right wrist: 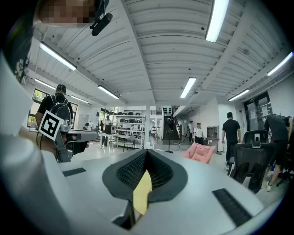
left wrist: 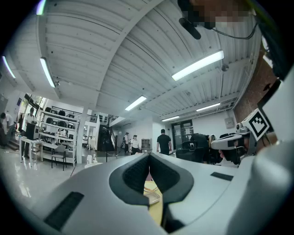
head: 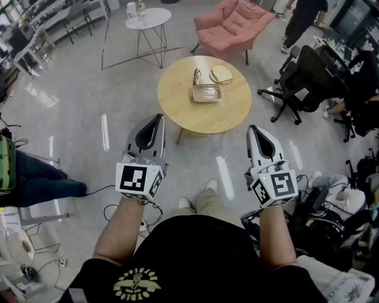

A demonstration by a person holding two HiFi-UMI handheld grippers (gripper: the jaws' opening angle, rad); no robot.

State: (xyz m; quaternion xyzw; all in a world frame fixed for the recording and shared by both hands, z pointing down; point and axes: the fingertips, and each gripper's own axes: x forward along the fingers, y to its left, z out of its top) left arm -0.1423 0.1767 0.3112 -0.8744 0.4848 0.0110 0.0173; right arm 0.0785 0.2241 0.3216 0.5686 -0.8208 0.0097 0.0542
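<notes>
Only slivers of table [right wrist: 141, 195] show past closed, empty jaws of left gripper [left wrist: 149, 156] and right gripper [right wrist: 147, 151].

- An open-plan office and robotics lab in one large industrial hall: a ribbed white ceiling [right wrist: 170, 50] carries long strip lights [left wrist: 197, 65] beside a brick wall [left wrist: 257, 87].
- Metal shelving racks [left wrist: 57, 126] loaded with gear line the far side.
- Desks [head: 41, 29] run along one edge, and black office chairs [head: 308, 74] cluster at another.
- A lounge corner sits on the polished grey floor [head: 77, 89], with a round wooden worktop [head: 177, 100], a pink armchair [head: 234, 26] and a white side table [head: 148, 18].
- Cables [head: 109, 210] trail over the floor.
- People [left wrist: 163, 141] stand about in the background.
</notes>
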